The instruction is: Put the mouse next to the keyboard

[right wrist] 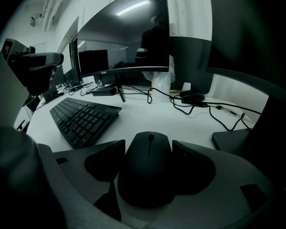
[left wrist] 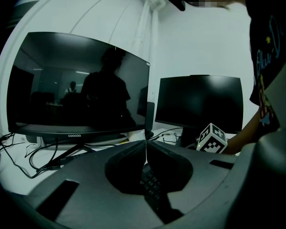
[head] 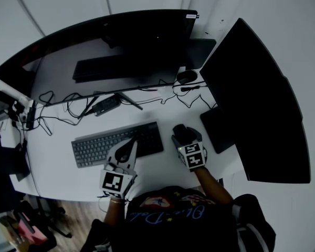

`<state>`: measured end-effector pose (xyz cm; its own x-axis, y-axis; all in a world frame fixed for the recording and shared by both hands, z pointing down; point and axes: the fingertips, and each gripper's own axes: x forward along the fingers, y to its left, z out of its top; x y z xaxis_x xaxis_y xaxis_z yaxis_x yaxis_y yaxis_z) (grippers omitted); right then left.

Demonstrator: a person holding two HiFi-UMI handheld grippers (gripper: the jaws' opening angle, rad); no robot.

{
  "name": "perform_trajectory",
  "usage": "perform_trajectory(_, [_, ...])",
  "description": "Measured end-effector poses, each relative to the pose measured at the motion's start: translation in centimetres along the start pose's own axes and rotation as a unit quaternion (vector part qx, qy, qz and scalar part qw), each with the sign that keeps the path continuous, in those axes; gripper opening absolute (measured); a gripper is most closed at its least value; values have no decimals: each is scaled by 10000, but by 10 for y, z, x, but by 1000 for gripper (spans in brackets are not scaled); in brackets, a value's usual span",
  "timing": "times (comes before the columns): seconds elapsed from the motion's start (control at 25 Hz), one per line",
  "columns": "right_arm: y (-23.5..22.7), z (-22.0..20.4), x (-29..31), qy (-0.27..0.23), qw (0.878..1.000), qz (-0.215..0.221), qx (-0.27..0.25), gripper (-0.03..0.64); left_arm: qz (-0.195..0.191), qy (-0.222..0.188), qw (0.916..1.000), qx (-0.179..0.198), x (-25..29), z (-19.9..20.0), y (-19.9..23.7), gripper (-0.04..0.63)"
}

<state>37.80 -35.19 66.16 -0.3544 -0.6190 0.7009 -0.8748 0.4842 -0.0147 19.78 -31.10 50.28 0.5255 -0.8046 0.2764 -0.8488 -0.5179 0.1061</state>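
Two jaws pinching mouse (right wrist: pixel 148 168), keyboard (right wrist: pixel 81 118) edge near (open desk (right wrist: pixel 138 120) between)

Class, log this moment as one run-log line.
left claw: shut, empty, over keyboard | right claw: shut on mouse | mouse: right of keyboard, apart

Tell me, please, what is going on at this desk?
A person works with a hand-held gripper in each hand. The right hand-held gripper is closed on the black mouse, just right of the keyboard on the white desk. The left hand-held gripper is shut and empty above the keyboard's right end.
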Motion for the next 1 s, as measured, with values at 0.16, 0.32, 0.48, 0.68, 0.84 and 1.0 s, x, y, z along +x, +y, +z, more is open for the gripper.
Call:
perform_trajectory(0.16, [0,8,-5,-118,9999,10,32,270,-15,-53,10000,28,-1,3,-3,3])
perform_trajectory(0.32, [0,23,-16,-469,9989,-13,28,270,-15,-94,9999,95,-5,6,-6,3])
perform_trajectory(0.48, [5,42,-32,-782,9969,51,78,270,14,-152,9998,106,-12,8,-10,3])
perform_trajectory(0.68, [14,65,-58,-1179,9927,201,128,268,44,-192,9997,161,-21,9,-16,3])
perform_trajectory(0.84, [18,76,-79,-1446,9888,332,151,252,88,-220,9995,228,-29,14,-21,3])
perform_trajectory(1.0, [20,96,-102,-1909,9803,476,150,126,243,-292,9990,215,-39,16,-22,3])
